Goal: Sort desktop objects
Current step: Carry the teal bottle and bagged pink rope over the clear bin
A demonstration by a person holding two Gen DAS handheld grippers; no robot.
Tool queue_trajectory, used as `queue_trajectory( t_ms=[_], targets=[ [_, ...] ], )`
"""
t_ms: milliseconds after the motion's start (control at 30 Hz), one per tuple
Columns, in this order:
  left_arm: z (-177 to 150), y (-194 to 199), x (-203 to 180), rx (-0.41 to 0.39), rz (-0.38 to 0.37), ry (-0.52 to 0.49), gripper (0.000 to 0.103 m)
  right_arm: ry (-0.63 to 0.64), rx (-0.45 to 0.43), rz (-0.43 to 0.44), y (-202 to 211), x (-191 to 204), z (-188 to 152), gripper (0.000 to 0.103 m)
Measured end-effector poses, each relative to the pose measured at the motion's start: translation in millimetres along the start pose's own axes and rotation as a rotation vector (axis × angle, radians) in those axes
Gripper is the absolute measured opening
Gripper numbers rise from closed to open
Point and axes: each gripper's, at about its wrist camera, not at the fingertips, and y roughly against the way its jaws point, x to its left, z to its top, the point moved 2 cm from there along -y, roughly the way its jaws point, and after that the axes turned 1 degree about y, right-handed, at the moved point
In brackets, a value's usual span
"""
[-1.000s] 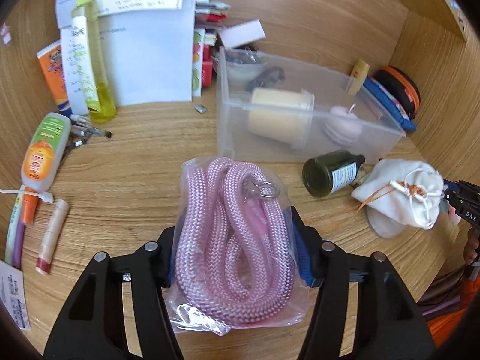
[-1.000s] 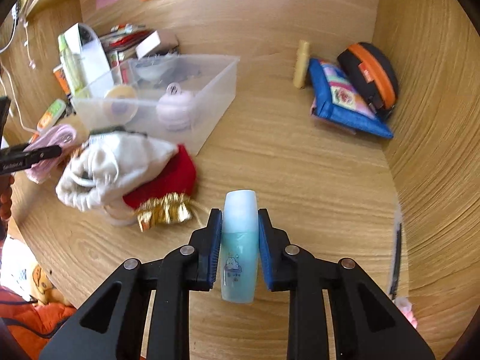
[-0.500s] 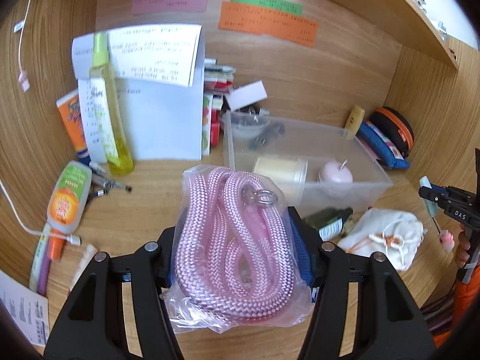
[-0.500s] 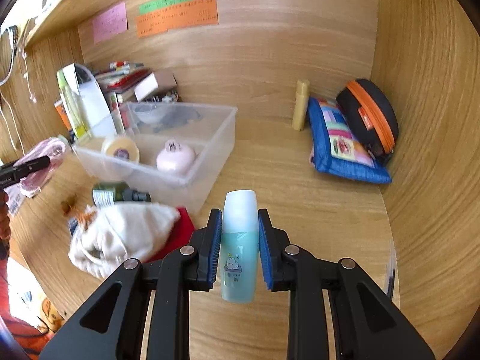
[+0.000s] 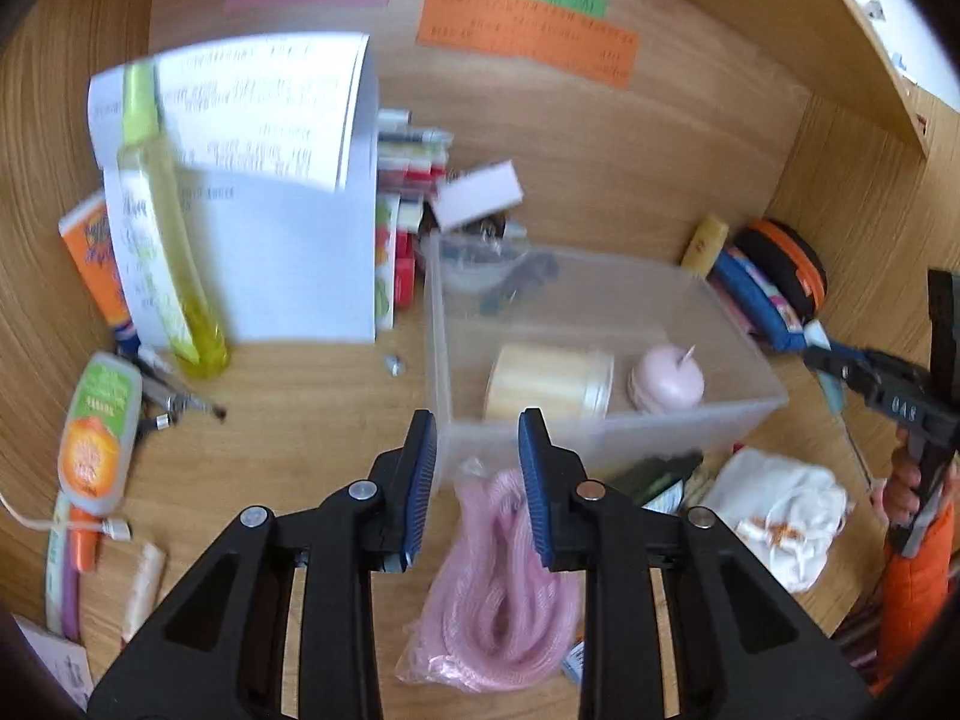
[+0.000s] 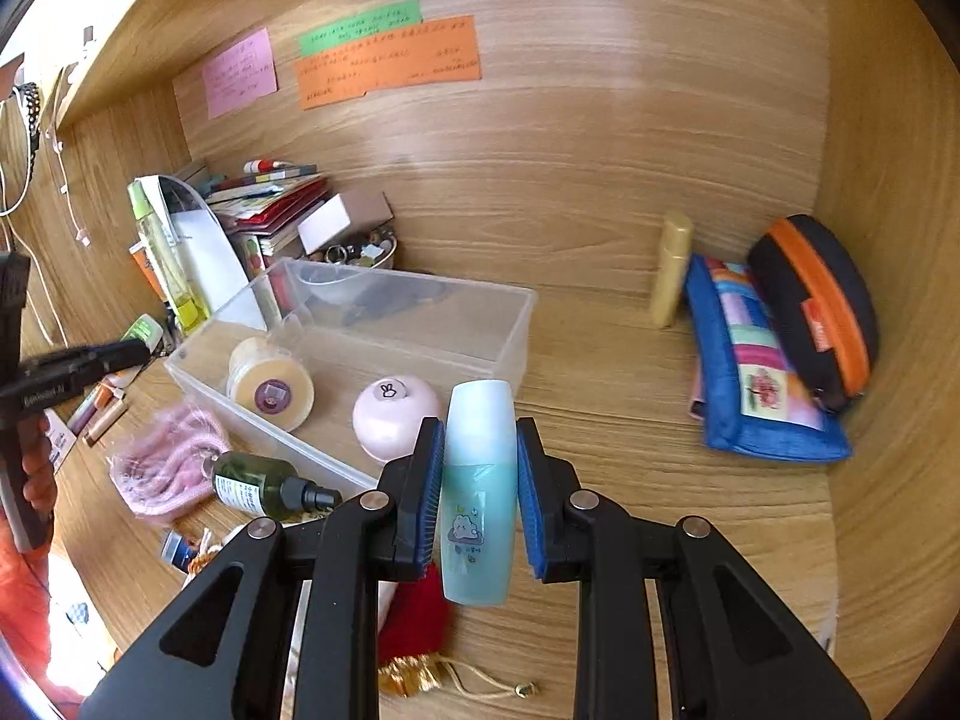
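A clear plastic bin (image 5: 600,438) (image 6: 510,324) stands on the desk and holds a yellow tape roll (image 5: 549,381) and a pink round case (image 5: 666,375). My left gripper (image 5: 477,480) is open and empty, above the bagged pink rope (image 5: 504,594) that lies on the desk in front of the bin. The rope also shows in the right wrist view (image 6: 165,462). My right gripper (image 6: 480,486) is shut on a teal bottle (image 6: 480,492), held near the bin's right front corner.
A dark green bottle (image 6: 264,489), a white pouch (image 5: 786,516) and a red pouch (image 6: 414,618) lie in front of the bin. Papers (image 5: 270,210), a yellow bottle (image 5: 165,228) and tubes (image 5: 96,426) crowd the left. A blue pouch (image 6: 756,384) and a black-orange case (image 6: 816,312) sit right.
My left gripper let go of the bagged pink rope, which now lies on the desk, and its jaws stand narrower. The right gripper rose and moved toward the bin with the teal bottle.
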Motion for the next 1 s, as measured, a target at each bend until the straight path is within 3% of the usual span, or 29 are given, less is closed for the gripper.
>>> queue_trajectory(
  t_ms=[33,67,100,233,400,533,667,833,867,967,1000],
  targets=[
    [-4,0,2,0.010,0.013,0.000,0.043,0.001,0.003,0.006,-3,1,1,0.021],
    [-7,0,3,0.017,0.015,0.001,0.064,-0.002,0.006,0.015,-6,1,3,0.021],
    [-12,3,6,0.019,0.000,0.011,0.078,-0.003,0.008,0.021,-8,2,5,0.021],
    [-26,6,1,0.056,-0.022,-0.015,0.080,-0.011,0.005,0.044,-15,4,13,0.021],
    [-41,-9,-24,0.129,-0.003,-0.159,0.089,0.019,0.012,0.066,-25,17,21,0.021],
    [-50,-37,-38,0.201,0.040,-0.244,0.089,0.048,0.018,0.074,-33,28,28,0.021],
    [-60,-65,-38,0.283,0.078,-0.257,0.089,0.066,0.021,0.077,-37,34,34,0.021],
    [-59,-72,-31,0.262,0.040,-0.214,0.092,0.080,0.027,0.087,-43,41,39,0.021],
    [-59,-72,-29,0.249,0.041,-0.210,0.090,0.080,0.030,0.091,-44,42,40,0.021],
    [-59,-68,-28,0.208,0.033,-0.204,0.067,0.074,0.047,0.107,-54,46,42,0.021],
    [-60,-66,-27,0.203,0.024,-0.192,0.064,0.072,0.051,0.110,-56,46,43,0.021]
  ],
)
